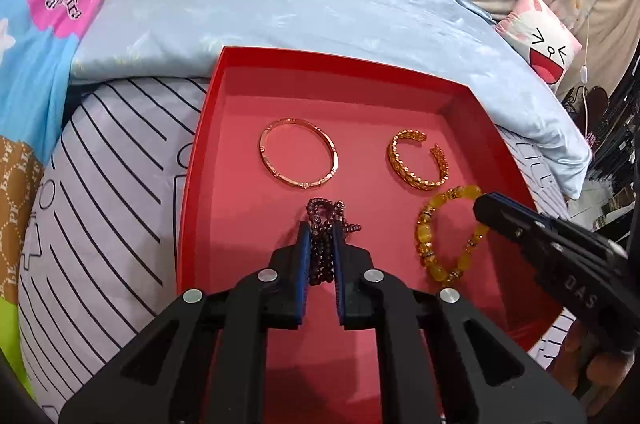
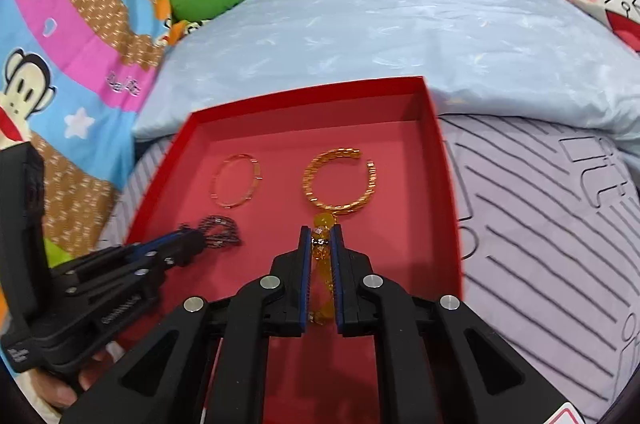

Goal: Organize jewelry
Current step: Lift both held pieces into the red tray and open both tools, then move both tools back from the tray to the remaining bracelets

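We are clamping dark purple bead bracelet point(image 1: 320, 244) in left gripper point(image 1: 321, 224), yellow amber bead bracelet point(image 2: 322, 256) in right gripper point(image 2: 321, 230); both jaws nearly closed, over shallow red cardboard tray point(image 1: 320, 64).

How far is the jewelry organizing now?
Done: the thin gold bangle and open gold cuff lie in the red box. In hand: the left gripper is shut on the purple bead bracelet, the right gripper on the yellow bead bracelet. Left: setting both down.

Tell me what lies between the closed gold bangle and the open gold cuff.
Only bare red tray floor separates the closed bangle and open cuff, seen in both wrist views.
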`<state>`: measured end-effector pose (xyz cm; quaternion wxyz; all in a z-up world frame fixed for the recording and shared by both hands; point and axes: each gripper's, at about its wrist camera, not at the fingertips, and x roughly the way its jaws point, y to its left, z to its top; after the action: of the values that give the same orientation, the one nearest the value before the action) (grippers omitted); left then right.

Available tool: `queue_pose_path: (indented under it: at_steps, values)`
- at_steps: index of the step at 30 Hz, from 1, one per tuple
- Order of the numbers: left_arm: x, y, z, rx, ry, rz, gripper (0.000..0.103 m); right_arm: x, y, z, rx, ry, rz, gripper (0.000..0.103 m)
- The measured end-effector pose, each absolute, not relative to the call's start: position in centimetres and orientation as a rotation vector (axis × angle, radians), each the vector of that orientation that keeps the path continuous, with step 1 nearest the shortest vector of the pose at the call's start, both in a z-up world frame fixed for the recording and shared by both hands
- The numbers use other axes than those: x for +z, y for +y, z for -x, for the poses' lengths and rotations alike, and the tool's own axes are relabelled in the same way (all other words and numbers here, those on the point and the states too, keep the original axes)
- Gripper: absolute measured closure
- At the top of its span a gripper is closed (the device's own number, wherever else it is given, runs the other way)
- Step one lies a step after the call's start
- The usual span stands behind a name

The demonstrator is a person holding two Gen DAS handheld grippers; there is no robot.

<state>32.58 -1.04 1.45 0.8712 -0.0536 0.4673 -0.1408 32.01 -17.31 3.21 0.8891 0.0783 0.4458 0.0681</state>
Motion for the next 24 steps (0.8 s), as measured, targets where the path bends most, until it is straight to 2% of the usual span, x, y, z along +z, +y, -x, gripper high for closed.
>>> queue_pose_path:
  at_steps: [4, 6, 8, 13, 24]
  values:
    - [1.2, -1.5, -32.7, -0.281, 0.968, 0.091, 0.091, 3.1, -18.0, -31.9, 0.106, 0.903, -0.124, 0.089]
    - [1.3, -1.6, -32.7, -0.275, 0.958, 0.089, 0.089, 3.4, -18.2, -31.4, 0.09, 0.877, -0.113, 0.077]
    - [1.6, -1.6, -32.6, -0.276, 0.947, 0.094, 0.081, 3.8, -18.5, -30.9, 0.085, 0.856, -0.112, 0.07]
    - [3.1, -1.6, -31.3, -0.249, 0.893, 0.07, 0.062, 5.1, -18.7, -29.1, 0.087, 0.826, -0.108, 0.069]
    - [5.9, 1.1, -24.9, -0.223, 0.855, 0.094, 0.058, 7.9, -19.0, -21.1, 0.101, 0.788, -0.124, 0.065]
